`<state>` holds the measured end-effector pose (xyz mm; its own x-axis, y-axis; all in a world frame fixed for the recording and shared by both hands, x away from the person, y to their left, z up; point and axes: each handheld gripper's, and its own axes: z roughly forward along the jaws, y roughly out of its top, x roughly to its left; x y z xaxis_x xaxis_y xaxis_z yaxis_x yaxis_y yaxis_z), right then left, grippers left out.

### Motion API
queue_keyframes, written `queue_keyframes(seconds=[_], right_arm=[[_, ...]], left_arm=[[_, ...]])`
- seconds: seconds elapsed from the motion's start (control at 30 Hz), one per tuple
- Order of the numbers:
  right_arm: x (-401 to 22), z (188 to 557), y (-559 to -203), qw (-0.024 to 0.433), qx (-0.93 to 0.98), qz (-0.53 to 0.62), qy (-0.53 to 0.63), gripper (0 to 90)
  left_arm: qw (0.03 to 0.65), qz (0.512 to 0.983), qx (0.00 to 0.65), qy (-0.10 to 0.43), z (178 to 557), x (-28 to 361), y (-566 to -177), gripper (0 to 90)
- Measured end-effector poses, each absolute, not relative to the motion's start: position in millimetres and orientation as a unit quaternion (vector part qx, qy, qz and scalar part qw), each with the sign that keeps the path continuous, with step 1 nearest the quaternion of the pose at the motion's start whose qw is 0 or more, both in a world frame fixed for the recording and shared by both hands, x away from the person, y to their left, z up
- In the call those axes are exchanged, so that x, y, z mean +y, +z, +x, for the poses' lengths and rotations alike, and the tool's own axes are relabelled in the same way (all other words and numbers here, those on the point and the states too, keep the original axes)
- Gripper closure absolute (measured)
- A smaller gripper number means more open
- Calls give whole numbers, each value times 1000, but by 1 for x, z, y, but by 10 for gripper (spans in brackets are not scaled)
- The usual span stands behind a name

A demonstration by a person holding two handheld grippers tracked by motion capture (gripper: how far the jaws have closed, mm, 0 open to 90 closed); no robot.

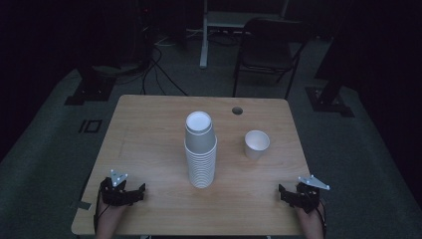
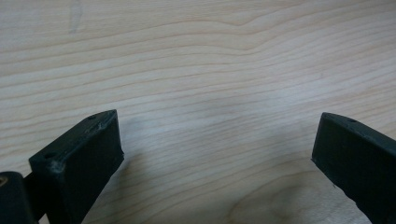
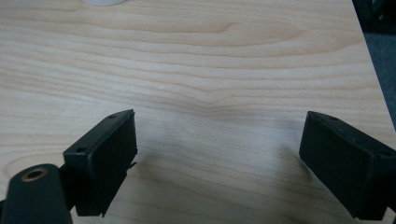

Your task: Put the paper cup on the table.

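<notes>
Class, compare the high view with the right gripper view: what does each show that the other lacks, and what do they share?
High view alone: the tall stack of white cups, the whole single cup, the left tool, a chair behind the table. Right gripper view alone: the right tool seen close, jaws wide apart with bare wood between. Both: the wooden table and the right tool.

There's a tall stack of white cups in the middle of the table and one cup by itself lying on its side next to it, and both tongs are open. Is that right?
Almost. The single cup is not lying on its side: the high view shows it standing upright, mouth up, apart from the tall stack of white cups in the middle of the table. The left tongs and right tongs are open, as you said.
</notes>
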<state>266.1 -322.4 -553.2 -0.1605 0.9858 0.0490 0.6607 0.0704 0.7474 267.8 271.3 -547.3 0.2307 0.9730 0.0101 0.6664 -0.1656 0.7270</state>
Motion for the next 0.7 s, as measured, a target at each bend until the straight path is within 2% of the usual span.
queue_keyframes(seconds=[0.23, 0.7], right_arm=[[-320, 269, -554, 258, 683, 615, 299, 107], [-320, 270, -554, 258, 679, 619, 298, 106]], left_arm=[[279, 717, 588, 249, 270, 270, -549, 21], [275, 698, 612, 251, 271, 273, -549, 21]])
